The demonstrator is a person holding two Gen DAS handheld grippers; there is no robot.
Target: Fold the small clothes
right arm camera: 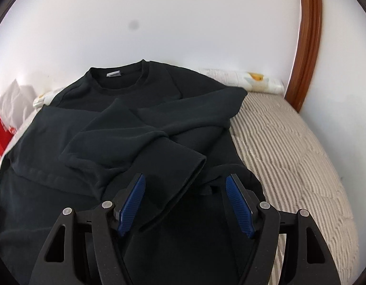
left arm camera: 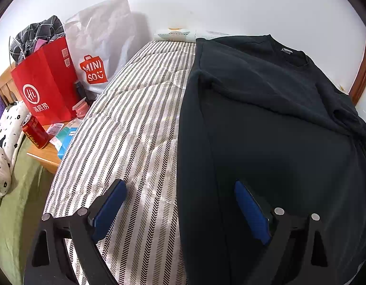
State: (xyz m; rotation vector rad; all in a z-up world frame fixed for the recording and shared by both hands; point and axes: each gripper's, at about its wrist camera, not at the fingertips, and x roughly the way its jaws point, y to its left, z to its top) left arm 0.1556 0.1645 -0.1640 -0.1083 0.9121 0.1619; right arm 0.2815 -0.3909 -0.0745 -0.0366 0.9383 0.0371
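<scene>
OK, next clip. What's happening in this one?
A person with two handheld grippers is folding a black sweatshirt laid on a striped bed. Both sleeves are already folded in across the chest. The left gripper is open over the shirt's side edge near the hem; the right gripper is open just above the folded sleeve cuff. Neither is holding fabric.

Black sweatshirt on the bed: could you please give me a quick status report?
Left gripper open, over its side edge. Right gripper open, empty. Black sweatshirt flat on striped bedcover, both sleeves crossed over chest. Nothing in the way.
</scene>
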